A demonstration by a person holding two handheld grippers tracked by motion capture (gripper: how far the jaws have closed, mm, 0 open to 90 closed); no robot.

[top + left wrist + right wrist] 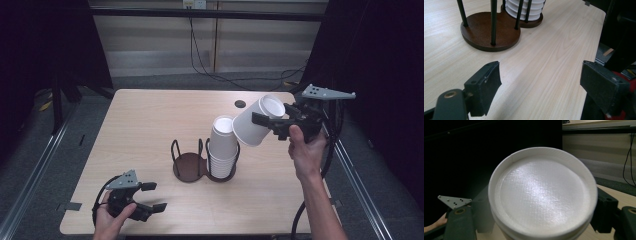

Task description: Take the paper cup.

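A dark brown two-ring cup holder (189,166) stands mid-table. Its right ring holds a tall stack of white paper cups (223,145); the left ring is empty. Just right of the stack and above it, my right gripper (261,124) is shut on a single white paper cup (252,127), which lies tilted with its base toward the gripper. In the right gripper view that cup's base (541,195) sits between the two jaws. My left gripper (153,196) rests near the table's front left corner, open, with bare tabletop between its pads (486,83). The holder's base (489,35) and the stack's lowest cups (524,11) lie ahead of it.
The wooden table (145,125) has a small round black hole (240,104) near its far right side. Black cables (210,65) trail over the floor behind it. Dark curtains stand on both sides, and the table's right edge (596,42) lies close to the left gripper's right jaw.
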